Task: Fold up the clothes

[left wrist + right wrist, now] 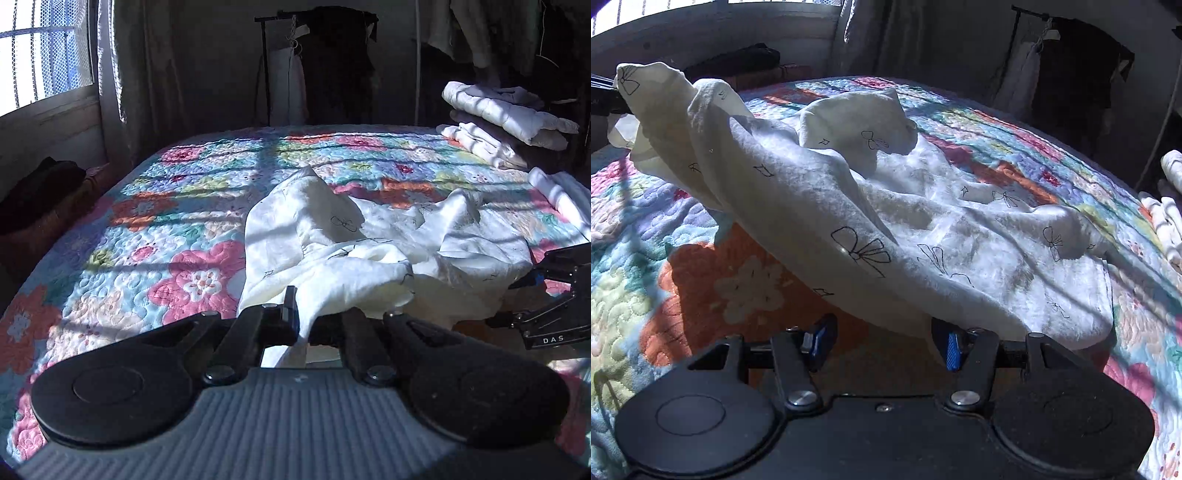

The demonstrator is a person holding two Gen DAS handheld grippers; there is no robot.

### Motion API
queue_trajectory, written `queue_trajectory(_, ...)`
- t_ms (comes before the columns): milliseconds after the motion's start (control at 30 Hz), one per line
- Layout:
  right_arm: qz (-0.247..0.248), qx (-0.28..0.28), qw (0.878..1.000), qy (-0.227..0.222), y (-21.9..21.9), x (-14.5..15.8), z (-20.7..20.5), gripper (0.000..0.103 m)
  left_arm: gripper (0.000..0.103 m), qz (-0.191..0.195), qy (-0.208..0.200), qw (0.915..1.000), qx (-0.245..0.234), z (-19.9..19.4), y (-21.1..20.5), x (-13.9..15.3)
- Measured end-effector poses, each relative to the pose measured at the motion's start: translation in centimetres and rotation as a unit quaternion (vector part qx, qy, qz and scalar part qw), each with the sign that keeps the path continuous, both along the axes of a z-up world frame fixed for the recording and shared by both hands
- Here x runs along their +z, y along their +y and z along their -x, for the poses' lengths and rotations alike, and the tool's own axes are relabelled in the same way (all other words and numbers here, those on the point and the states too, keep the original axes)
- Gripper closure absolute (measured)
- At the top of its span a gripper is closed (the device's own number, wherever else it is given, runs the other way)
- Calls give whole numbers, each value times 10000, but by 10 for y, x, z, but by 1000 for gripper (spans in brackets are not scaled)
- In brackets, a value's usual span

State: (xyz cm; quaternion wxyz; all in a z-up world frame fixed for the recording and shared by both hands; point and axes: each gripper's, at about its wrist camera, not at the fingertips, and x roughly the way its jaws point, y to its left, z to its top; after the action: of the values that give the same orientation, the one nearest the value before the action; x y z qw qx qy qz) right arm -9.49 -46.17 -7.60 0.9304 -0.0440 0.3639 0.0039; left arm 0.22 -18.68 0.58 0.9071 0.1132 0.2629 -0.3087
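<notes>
Two views, taken in turn.

Left wrist view: the left gripper (301, 325) is seen clamped tight on a fold of the white garment (369, 254), with cloth pinched between the fingers and drawn up from the quilt (177, 236). The garment, white with small black bow prints, is spread crumpled over the near right part of the bed, one peak of cloth standing up toward the middle. The right gripper (517, 301) is seen at the right edge, just beside the garment's near right corner, with a blue pad visible. A stack of folded white laundry (506, 118) is placed at the far right corner of the bed. A window (44, 55) is seen at far left, a clothes rack (314, 62) behind the far edge.

Right wrist view: the right gripper (882, 338) is seen with jaws apart, blue pads clear of the cloth; nothing is held. The garment (960, 229) hem lies just beyond and above the fingertips. One end of the garment is lifted off the quilt (731, 280) toward the upper left, where it is held by the dark tip of the left gripper (607, 98) at the frame edge. The rest is draped over the bed toward the right edge.
</notes>
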Motion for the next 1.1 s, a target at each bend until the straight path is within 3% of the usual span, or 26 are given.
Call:
queue_trajectory(133, -669, -171, 9961, -542, -33, 26, -13, 41, 99, 71, -36, 9998, 201, -19, -4, 4)
queue_trajectory(233, -546, -539, 9938, -808, -44, 30, -26, 41, 99, 97, 221, 9989, 398, -34, -4, -3)
queue_trajectory(433, -625, -1199, 9893, -555, -39, 23, -25, 41, 99, 307, 728, 9944, 705, -48, 6, -16)
queue_trajectory(567, -1318, -1942, 9713, -389, -39, 4, 12, 36, 99, 454, 694, 9939, 728, -48, 6, -6)
queue_trajectory(667, -1962, -2056, 9587, -116, -39, -18, 29, 36, 99, 565, 555, 9947, 654, -44, 3, 5)
queue_trajectory(733, -2192, -2000, 9550, 45, -35, -29, 31, 36, 99, 756, 185, 9959, 451, -33, 2, 16)
queue_trajectory(833, -2475, -1892, 9502, 87, -28, -35, 22, 36, 99, 609, -378, 9964, 459, -20, -2, 27)
queue_trajectory(1000, -2308, -2214, 9472, -219, -35, -36, -11, 35, 99, 603, -438, 9951, 650, -24, -2, 37)
queue_trajectory(1067, -2217, -2124, 9507, -438, -41, -31, -22, 43, 99, 631, -433, 9942, 755, -26, 3, 40)
queue_trajectory(1100, -2189, -2021, 9528, -581, -44, -27, -24, 75, 99, 633, -456, 9937, 806, -27, 5, 41)
